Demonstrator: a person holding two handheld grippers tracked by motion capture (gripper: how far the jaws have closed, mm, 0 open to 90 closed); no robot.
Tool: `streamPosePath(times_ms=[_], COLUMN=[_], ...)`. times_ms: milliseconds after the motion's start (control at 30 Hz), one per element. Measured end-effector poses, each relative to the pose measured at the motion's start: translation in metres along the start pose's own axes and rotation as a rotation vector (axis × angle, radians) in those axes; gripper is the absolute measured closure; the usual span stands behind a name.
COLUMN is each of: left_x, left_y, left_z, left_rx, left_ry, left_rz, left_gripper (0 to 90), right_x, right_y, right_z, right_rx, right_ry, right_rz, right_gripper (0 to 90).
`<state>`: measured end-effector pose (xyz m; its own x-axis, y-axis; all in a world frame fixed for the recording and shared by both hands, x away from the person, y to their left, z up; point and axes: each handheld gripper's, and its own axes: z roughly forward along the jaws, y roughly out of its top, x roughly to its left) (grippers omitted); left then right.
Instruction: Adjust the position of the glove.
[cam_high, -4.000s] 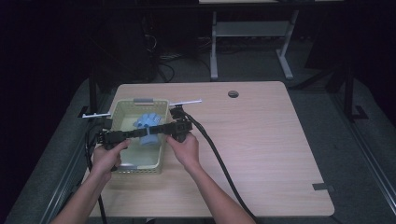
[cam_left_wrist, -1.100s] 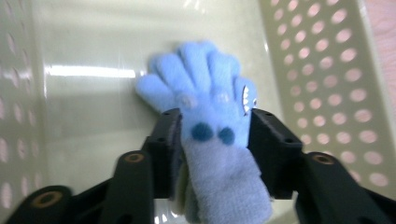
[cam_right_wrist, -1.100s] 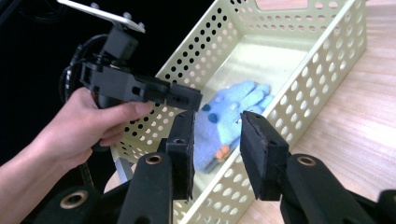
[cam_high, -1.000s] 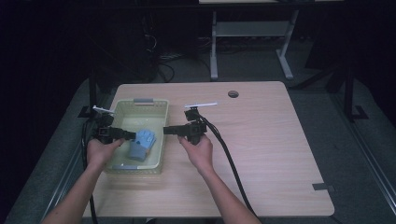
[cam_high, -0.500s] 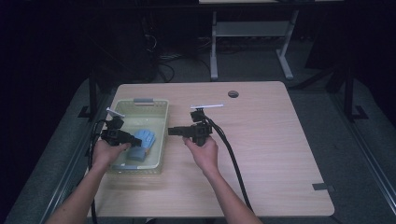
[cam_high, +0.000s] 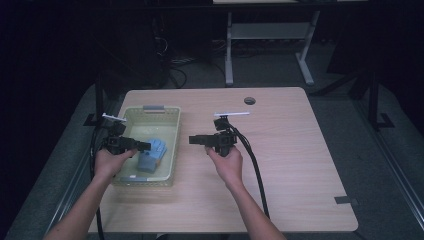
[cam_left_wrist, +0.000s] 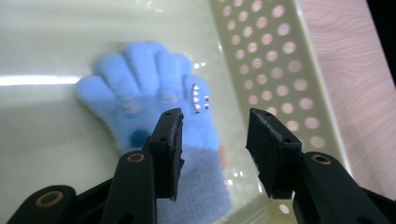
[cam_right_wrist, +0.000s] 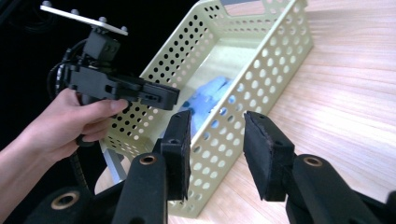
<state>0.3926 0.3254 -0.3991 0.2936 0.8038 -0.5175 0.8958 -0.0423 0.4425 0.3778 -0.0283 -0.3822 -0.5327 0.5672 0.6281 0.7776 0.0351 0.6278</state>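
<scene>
Hovering over the near-left side of the basket, the left hand-held gripper has its jaws apart with nothing between them, aimed down at the blue glove. Glove lies flat on the basket floor, fingers spread, cuff towards the gripper, close to the perforated right wall. Looks like a released pose: jaws clear of the fabric, not touching it as far as I can tell.

Basket sits on the left part of the counter, long axis near to far, so both hands reach it without crossing.

Right hand-held gripper is also spread and empty, parked over bare counter just right of the basket, pointing left at its wall. Likely standing clear so the left one has room.
</scene>
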Motion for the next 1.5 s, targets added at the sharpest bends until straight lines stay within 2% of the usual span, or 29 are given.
streamPosePath(times_ms=[33,133,367,400,733,1000,1067,1500], left_x=[-0.001,-0.005,-0.014,-0.015,-0.033,-0.045,-0.047,-0.059], left_y=[0.000,0.000,0.000,0.000,0.005,0.005,0.006,0.008], left_z=[-0.001,-0.003,-0.007,-0.007,-0.008,-0.005,-0.005,0.002], left_rx=[-0.008,-0.018,-0.048,-0.051,-0.089,-0.100,-0.105,-0.100], left_ry=[-0.008,-0.034,-0.068,-0.075,-0.126,-0.167,-0.170,-0.204], left_rz=[0.014,0.016,0.024,0.035,0.076,0.091,0.098,0.117], left_gripper=[55.0,51.2,50.5,50.5,49.0,44.8,44.3,40.2], right_x=[-0.001,-0.003,-0.009,-0.010,-0.026,-0.039,-0.043,-0.057], right_y=[0.000,-0.001,-0.001,-0.001,-0.002,-0.008,-0.009,-0.018], right_z=[-0.002,-0.008,-0.023,-0.025,-0.049,-0.065,-0.067,-0.078], right_rx=[-0.003,-0.008,-0.024,-0.024,-0.057,-0.074,-0.083,-0.088], right_ry=[-0.001,-0.010,-0.011,-0.011,0.015,0.004,0.013,-0.008], right_rz=[0.001,0.007,0.011,0.012,0.031,0.052,0.063,0.074], right_gripper=[60.9,60.3,57.9,57.5,49.5,44.7,43.7,40.4])
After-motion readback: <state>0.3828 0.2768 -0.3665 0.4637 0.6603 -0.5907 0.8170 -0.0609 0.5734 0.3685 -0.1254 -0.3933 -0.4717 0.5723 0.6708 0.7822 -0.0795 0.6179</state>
